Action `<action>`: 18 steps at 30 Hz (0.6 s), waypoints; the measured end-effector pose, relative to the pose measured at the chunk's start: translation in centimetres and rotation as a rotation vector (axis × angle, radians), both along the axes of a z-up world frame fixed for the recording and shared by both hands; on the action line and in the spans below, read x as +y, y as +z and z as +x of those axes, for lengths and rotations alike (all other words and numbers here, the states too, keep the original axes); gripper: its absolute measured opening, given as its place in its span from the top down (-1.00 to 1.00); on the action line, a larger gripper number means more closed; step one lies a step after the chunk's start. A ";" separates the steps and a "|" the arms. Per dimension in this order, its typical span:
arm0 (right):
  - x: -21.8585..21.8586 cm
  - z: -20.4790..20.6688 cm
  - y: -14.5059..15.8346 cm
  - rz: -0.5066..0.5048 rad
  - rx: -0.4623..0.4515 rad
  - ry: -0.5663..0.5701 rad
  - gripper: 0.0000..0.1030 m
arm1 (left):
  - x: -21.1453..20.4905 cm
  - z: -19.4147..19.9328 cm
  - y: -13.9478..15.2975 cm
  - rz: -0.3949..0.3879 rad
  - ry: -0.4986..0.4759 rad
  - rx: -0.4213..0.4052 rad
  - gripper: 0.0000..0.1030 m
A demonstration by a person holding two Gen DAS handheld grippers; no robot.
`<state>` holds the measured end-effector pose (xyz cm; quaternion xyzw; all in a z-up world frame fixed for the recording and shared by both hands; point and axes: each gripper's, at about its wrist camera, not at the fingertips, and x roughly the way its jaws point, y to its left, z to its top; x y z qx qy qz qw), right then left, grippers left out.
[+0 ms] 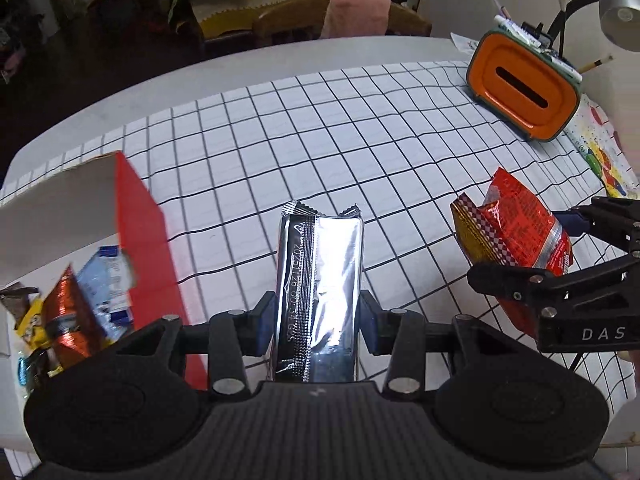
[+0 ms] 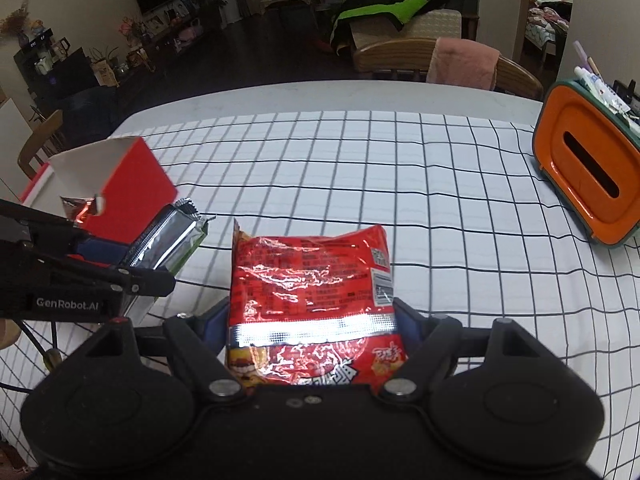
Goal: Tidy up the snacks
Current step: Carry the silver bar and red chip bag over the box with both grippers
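Observation:
My left gripper (image 1: 316, 320) is shut on a silver foil snack pack (image 1: 320, 280), which stands up between its blue pads above the table. The same silver pack (image 2: 168, 240) shows at the left of the right wrist view. My right gripper (image 2: 312, 320) is shut on a red crinkly snack bag (image 2: 312, 276), held off the table; this red bag (image 1: 516, 232) appears at the right of the left wrist view. To the left stands a red box (image 1: 140, 232) with its white flap open, and several snack packs (image 1: 68, 312) lie inside.
A white cloth with a black grid (image 1: 360, 140) covers the table. An orange tissue holder (image 1: 524, 84) with pens on top stands at the far right, beside a grey desk lamp (image 1: 620, 8). A wooden chair with a pink cloth (image 2: 464, 64) stands behind the table.

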<state>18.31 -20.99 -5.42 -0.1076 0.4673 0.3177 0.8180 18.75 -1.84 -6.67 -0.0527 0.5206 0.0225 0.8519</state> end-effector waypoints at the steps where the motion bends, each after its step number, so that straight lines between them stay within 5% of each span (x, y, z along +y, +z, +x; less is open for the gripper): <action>1: 0.4 -0.7 0.5 0.003 -0.005 0.003 -0.54 | 0.3 -0.5 0.4 -0.004 0.002 -0.005 0.19; 8: 4.3 -2.3 3.6 0.019 -0.029 0.036 -0.54 | 3.0 -4.0 2.8 -0.007 0.016 -0.044 0.19; 18: 10.7 -3.2 4.4 0.017 -0.066 0.107 -0.54 | 8.6 -7.9 5.1 0.004 0.043 -0.103 0.18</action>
